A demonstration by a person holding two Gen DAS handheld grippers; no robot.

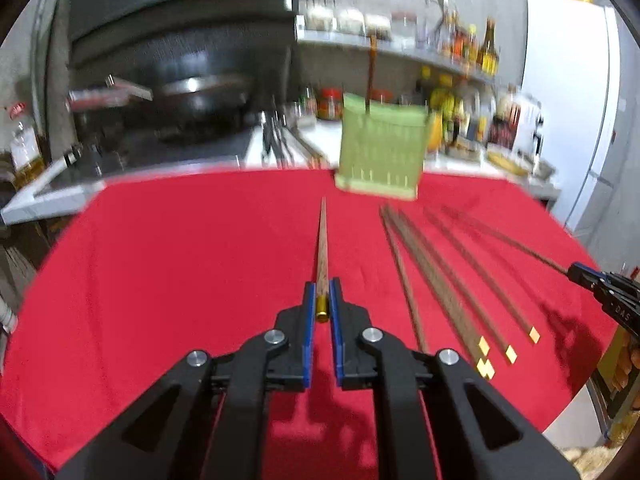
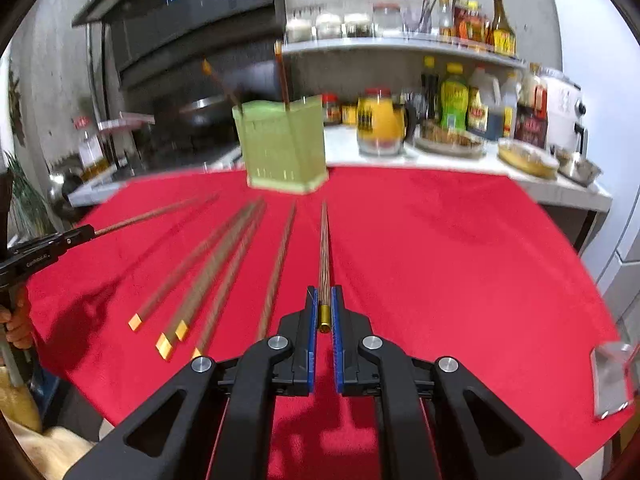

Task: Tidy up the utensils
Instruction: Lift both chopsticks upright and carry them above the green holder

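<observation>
My left gripper (image 1: 322,292) is shut on a brown chopstick (image 1: 322,248) near its gold-capped end; the stick points ahead toward the green slotted holder (image 1: 382,148). My right gripper (image 2: 325,296) is shut on another chopstick (image 2: 324,248), also pointing toward the holder (image 2: 282,148). The holder stands at the far edge of the red cloth with two chopsticks upright in it (image 2: 282,76). Several loose chopsticks (image 1: 444,280) lie on the cloth between the two grippers; they also show in the right wrist view (image 2: 216,264).
The red cloth (image 1: 180,280) covers the table. Behind it is a white counter (image 2: 460,160) with bottles, jars and dishes, a shelf of condiments (image 2: 400,44), and a stove with a wok (image 1: 200,96). A fridge (image 1: 568,112) stands at the right.
</observation>
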